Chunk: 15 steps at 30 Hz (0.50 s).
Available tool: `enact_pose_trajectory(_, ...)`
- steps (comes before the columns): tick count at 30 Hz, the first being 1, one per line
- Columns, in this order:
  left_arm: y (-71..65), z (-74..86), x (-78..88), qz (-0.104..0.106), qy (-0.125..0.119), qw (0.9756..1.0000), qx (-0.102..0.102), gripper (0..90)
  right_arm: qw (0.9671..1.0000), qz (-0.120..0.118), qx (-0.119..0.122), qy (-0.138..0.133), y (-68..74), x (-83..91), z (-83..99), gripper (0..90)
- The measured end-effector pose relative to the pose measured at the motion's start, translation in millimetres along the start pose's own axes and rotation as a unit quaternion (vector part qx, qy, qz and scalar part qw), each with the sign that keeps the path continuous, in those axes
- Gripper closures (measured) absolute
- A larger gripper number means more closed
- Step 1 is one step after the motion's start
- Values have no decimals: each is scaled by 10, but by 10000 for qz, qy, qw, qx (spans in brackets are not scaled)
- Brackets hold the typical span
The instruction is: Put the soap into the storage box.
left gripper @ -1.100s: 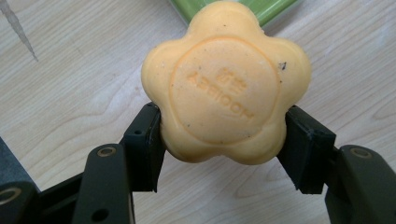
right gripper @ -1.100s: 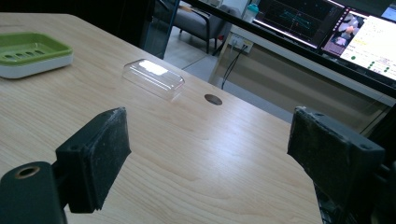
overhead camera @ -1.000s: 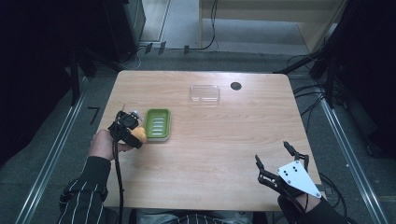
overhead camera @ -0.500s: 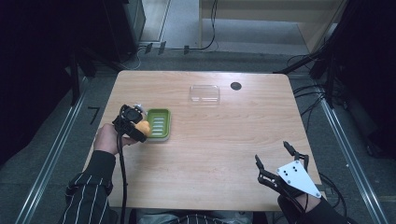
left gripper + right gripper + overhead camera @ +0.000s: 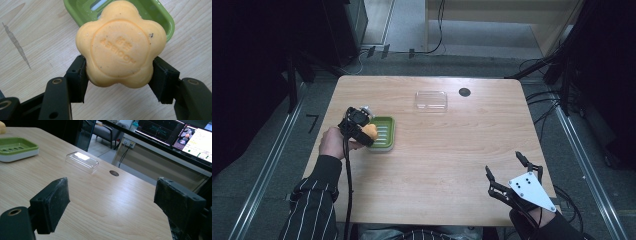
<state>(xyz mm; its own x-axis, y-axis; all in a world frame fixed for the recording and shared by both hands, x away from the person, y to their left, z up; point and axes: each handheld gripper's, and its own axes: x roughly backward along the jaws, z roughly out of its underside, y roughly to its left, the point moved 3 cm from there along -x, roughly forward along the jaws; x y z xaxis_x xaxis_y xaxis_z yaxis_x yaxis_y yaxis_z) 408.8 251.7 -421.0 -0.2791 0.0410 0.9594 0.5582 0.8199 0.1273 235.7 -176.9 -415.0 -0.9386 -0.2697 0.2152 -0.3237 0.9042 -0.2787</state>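
Near the left edge of the tabletop (image 5: 452, 150), the left gripper (image 5: 362, 131) holds an orange flower-shaped soap (image 5: 120, 43) between its two black jaws. In the left gripper view the pads press on the soap's lower lobes from either side, and the embossed face of the soap is turned toward the camera. The soap hangs over the left rim of the green soap dish (image 5: 382, 134), partly above the dish and partly above bare wood; whether it touches the dish cannot be told. The dish's ribbed floor with its slots shows behind the soap's upper edge in the left gripper view.

Toward the far edge, about midway across, a clear plastic lid (image 5: 431, 100) lies flat on the wood, and a dark round hole (image 5: 464, 92) sits just to its right.

At the near right corner, well apart from the soap and dish, the right gripper (image 5: 511, 176) rests low with its jaws spread wide and nothing between them; bare tabletop shows in the gap in the right gripper view.
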Motion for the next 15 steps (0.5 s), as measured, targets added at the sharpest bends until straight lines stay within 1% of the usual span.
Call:
enact_pose_trajectory(2, 9, -8, -4, -12, -16, 10000, -6, 399, 10000, 0, 2, 4, 0, 0, 0, 134)
enact_pose_trajectory(3, 13, -24, -8, -24, -35, 10000, 51, 399, 10000, -3, -1, 6, 1, 0, 0, 134)
enact_pose_trajectory(4, 22, -34, -9, -23, -42, 10000, 15, 399, 10000, -1, 0, 8, 1, 0, 1, 134)
enact_pose_trajectory(5, 20, -44, -13, -19, -64, 10000, 39, 399, 10000, -3, 0, 8, 1, 0, 1, 134)
enact_pose_trajectory(7, 23, -64, -23, -16, -62, 10000, 8, 399, 10000, -1, 14, -2, -3, -2, 0, 134)
enact_pose_trajectory(9, 24, -86, -30, -11, -26, 10000, -12, 399, 10000, 6, 0, 7, -2, -4, 1, 134)
enact_pose_trajectory(15, 33, -154, -71, -18, -49, 10000, -9, 399, 10000, -11, -10, 8, 4, -11, -1, 134)
